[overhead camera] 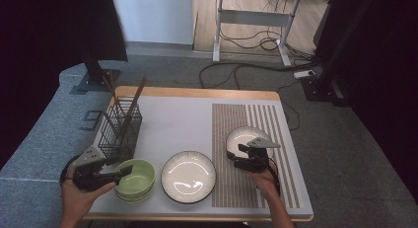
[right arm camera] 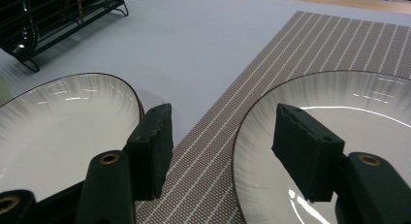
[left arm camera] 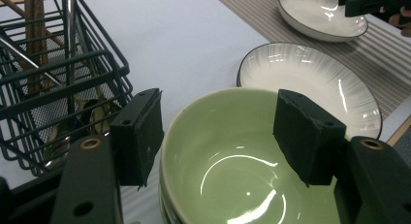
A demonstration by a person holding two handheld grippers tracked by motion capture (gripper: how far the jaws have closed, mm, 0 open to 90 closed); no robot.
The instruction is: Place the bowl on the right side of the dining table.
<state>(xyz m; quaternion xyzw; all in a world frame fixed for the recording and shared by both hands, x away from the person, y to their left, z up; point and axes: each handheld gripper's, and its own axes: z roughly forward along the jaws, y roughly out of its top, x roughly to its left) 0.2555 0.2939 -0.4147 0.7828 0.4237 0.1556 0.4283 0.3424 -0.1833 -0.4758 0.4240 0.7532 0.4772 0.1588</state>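
Jaws of the left gripper (left arm camera: 218,132) are spread astride the near rim of the pale green glazed ceramic bowl (left arm camera: 228,170), one pad outside its wall, the other over its hollow; whether the pads touch the rim cannot be told. That bowl is seen stacked on another like it at the near left edge of the table. The right gripper (right arm camera: 220,141) is held open astride the rim of the small white dark-rimmed plate (right arm camera: 339,117), pinching nothing. Just right of the green bowl lies the larger white dark-rimmed plate (overhead camera: 189,176) on the pale grey tabletop (overhead camera: 182,119); the small plate rests on the brown striped woven placemat (overhead camera: 249,139). Behind the bowl stands the black wire cutlery basket (overhead camera: 120,132) with wooden chopsticks (overhead camera: 133,107). Beyond, grey carpet (overhead camera: 162,70) and a white-legged desk (overhead camera: 256,25) are seen.
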